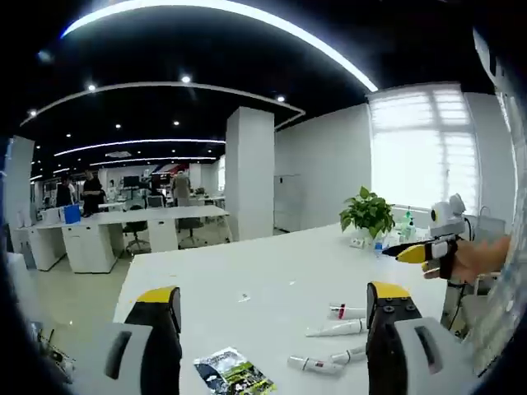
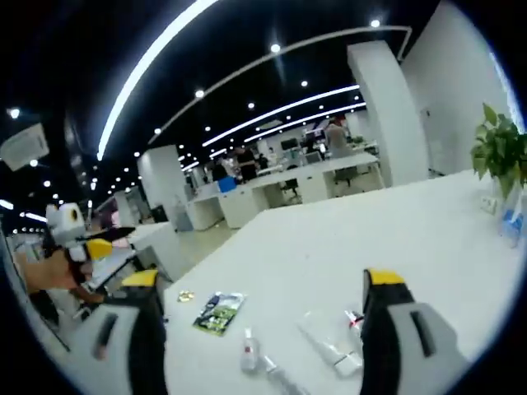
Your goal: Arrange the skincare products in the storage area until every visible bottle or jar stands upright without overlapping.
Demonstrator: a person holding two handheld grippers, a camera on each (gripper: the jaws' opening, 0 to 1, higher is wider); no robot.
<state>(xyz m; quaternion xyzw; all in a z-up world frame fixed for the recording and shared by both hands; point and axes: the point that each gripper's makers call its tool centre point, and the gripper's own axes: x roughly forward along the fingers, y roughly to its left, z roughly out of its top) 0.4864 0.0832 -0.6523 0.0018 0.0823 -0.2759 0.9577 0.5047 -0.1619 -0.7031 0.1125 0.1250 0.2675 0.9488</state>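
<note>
The left gripper (image 1: 276,329) is riding nearest the lens, its yellow-tipped jaws standing wide apart with nothing between them, and the right gripper (image 2: 259,317) is hanging just as wide and just as empty. Beyond them the white counter (image 1: 272,263) is carrying the skincare products — several small white tubes (image 1: 333,329), all lying flat rather than standing, some close enough to be touching, with a dark printed sachet (image 1: 235,372) lying near the left jaw. In the right gripper view the same tubes (image 2: 329,350) are lying between the jaws with the sachet (image 2: 218,311) off to the left. A potted plant (image 1: 368,212) is standing at the far edge, well apart. The risk, as I judge it, is in the tubes themselves: slim, round and light, they are likely to roll away from a closing jaw, and one stood on a narrow cap may topple and knock its neighbour flat — especially where they are lying crowded.
</note>
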